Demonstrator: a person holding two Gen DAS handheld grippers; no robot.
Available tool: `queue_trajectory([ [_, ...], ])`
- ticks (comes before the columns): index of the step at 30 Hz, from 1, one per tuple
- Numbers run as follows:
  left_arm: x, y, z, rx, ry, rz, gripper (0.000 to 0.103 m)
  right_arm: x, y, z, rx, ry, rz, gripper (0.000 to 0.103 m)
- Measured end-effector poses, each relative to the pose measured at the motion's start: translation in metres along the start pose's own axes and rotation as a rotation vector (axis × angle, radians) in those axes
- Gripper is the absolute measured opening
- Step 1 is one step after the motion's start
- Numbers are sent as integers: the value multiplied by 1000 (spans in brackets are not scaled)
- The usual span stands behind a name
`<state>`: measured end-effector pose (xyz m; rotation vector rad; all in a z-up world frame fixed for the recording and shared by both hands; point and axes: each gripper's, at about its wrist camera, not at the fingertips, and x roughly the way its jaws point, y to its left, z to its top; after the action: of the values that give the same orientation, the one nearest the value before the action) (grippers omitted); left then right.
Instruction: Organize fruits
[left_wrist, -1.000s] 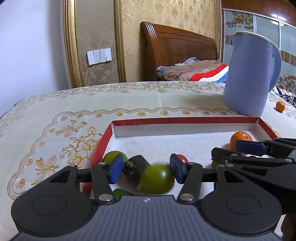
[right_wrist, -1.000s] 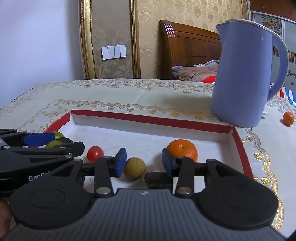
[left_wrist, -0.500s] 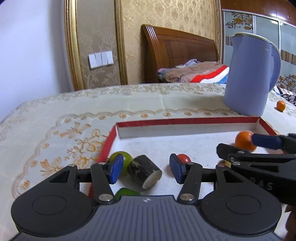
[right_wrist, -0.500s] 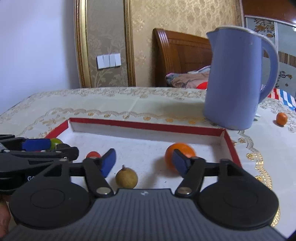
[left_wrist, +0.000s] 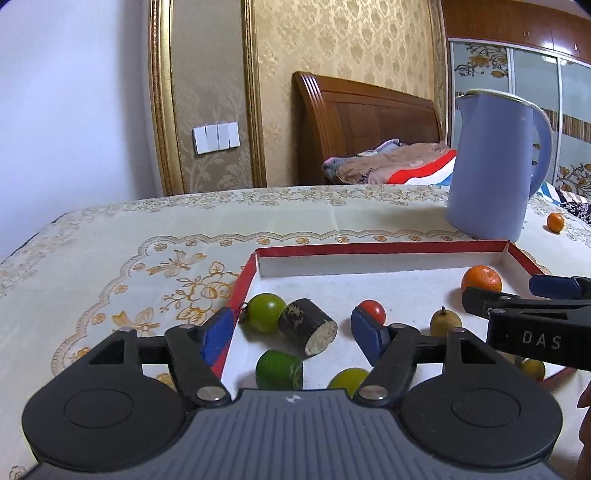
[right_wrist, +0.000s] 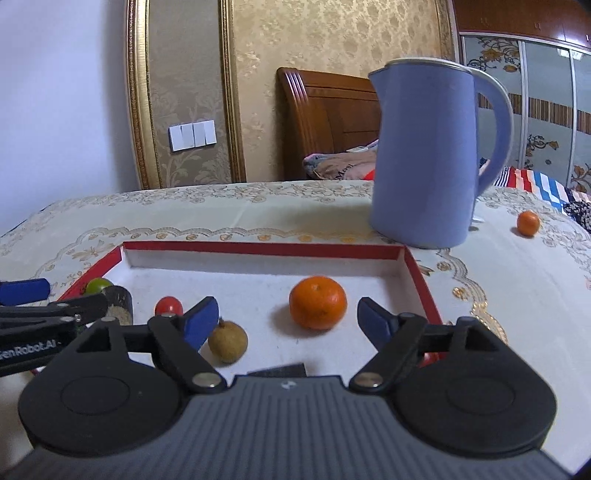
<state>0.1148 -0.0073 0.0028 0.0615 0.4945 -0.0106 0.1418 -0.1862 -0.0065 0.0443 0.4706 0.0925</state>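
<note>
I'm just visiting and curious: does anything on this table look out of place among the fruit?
Two things. A small orange sits alone on the tablecloth beyond the blue jug, outside the red-rimmed tray that holds the other fruit. And in the tray, a dark stubby cylinder lies on its side among the round fruits.

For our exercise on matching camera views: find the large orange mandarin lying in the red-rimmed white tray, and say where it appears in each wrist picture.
Left wrist view: the large orange mandarin sits far right, in the tray's far right corner, behind the other tongs.
Right wrist view: the mandarin sits near the centre, in the tray ahead of the open tongs.
Shared landmark: the tall lilac plastic jug stands beyond the tray in both.
</note>
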Motion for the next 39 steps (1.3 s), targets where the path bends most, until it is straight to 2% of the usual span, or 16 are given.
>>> queue_trajectory([
  [16, -24, 3, -18, -9, -1, -21, 70, -35, -13, -22, 84, -38, -1, 84],
  [19, -29, 2, -21, -14, 1, -24, 70, -43, -13, -25, 78, -53, -8, 90],
  [35, -43, -2, -34, -5, 18, -15, 71, -77, -11, -41, 62, -86, 4, 94],
  [39, -46, -1, -37, -11, 27, -21, 71, -77, -11, -43, 66, -63, 4, 94],
])
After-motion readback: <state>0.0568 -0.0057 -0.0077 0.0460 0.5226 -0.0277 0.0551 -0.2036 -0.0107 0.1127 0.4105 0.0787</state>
